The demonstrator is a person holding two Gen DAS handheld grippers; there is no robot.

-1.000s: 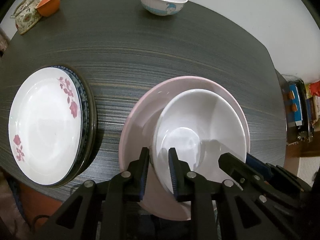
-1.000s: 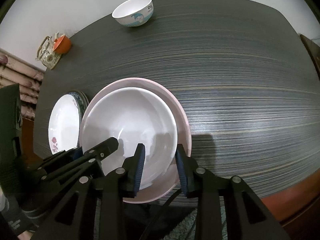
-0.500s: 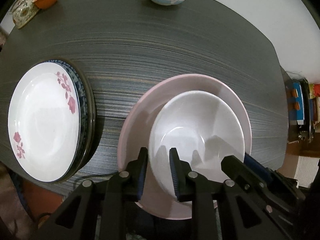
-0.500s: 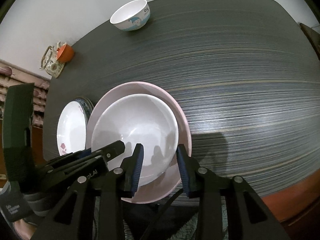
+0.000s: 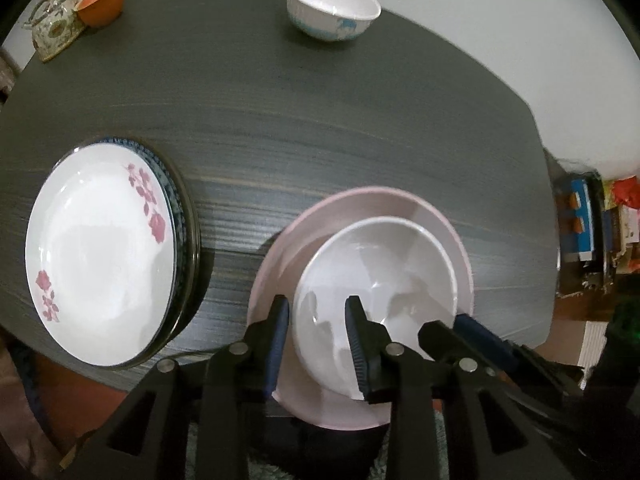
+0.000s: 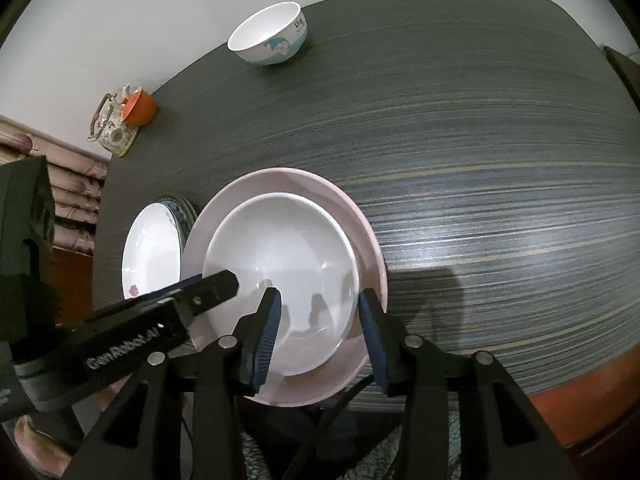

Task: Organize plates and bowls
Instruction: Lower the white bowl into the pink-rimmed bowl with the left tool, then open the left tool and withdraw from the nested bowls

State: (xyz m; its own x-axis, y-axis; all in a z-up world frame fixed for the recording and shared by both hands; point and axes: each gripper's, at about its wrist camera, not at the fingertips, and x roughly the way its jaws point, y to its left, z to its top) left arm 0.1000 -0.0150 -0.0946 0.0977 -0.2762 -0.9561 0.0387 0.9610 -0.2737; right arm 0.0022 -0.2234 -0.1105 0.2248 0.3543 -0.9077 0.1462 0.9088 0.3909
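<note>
Over the last second both grippers opened. The left gripper (image 5: 316, 334), which had its fingers pinched close on the near-left rim of the white bowl (image 5: 380, 264), spread them, so the rim sat loose between them. The right gripper (image 6: 320, 330) widened likewise across the bowl's near-right rim. Both drew back and rose a little, and the bowl and the pink plate (image 5: 404, 204) under it looked smaller in the two views. The bowl settled nearer the plate's right side.
</note>
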